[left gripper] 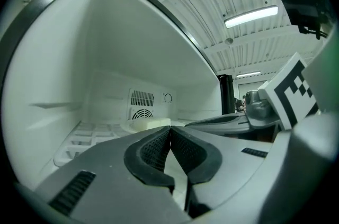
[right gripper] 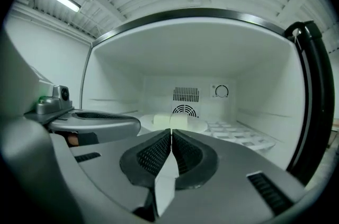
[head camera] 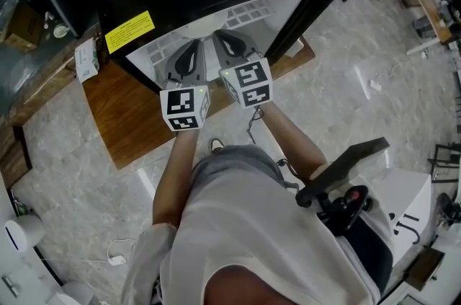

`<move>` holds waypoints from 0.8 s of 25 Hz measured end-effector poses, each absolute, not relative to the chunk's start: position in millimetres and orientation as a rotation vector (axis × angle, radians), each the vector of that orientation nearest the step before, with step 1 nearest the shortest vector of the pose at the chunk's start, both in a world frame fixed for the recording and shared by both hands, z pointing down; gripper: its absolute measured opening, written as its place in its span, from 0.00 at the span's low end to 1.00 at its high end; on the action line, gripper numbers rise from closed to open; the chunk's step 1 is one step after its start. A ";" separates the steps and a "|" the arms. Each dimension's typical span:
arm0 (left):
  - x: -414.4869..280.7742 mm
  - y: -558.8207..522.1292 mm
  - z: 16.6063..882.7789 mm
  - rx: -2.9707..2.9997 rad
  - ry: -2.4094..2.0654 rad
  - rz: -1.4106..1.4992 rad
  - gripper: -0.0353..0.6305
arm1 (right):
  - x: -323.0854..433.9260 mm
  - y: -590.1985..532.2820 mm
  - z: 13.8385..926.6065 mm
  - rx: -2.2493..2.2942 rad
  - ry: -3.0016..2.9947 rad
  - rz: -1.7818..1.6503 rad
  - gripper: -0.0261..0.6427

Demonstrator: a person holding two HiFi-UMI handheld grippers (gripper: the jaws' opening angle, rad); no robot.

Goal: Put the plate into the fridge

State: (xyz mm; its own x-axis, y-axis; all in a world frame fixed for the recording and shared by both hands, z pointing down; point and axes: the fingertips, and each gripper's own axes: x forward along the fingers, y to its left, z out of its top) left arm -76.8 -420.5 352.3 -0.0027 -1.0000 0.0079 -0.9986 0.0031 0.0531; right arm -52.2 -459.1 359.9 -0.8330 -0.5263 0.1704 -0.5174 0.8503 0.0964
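Closed fingers (right gripper: 151, 157), plate (right gripper: 201, 125) inside fridge (right gripper: 122, 69)

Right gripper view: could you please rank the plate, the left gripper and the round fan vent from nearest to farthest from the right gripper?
1. left gripper, close beside it on the left.
2. plate, ahead on the fridge shelf.
3. round fan vent, low on the back wall.

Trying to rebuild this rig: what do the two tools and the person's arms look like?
Both the left tool and right tool have grey bodies with black textured pads. Each carries a white cube with black square markers and a green light. The person wears a white short-sleeved shirt.
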 end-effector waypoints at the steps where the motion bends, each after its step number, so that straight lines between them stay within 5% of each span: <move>1: -77.9 -420.7 350.6 2.186 -2.198 -0.062 0.08 | -53.0 -460.9 359.8 0.810 -2.835 -0.060 0.07; 20: -66.0 -404.9 359.9 2.162 -2.175 -0.105 0.08 | -31.6 -435.1 351.0 0.829 -2.895 0.082 0.07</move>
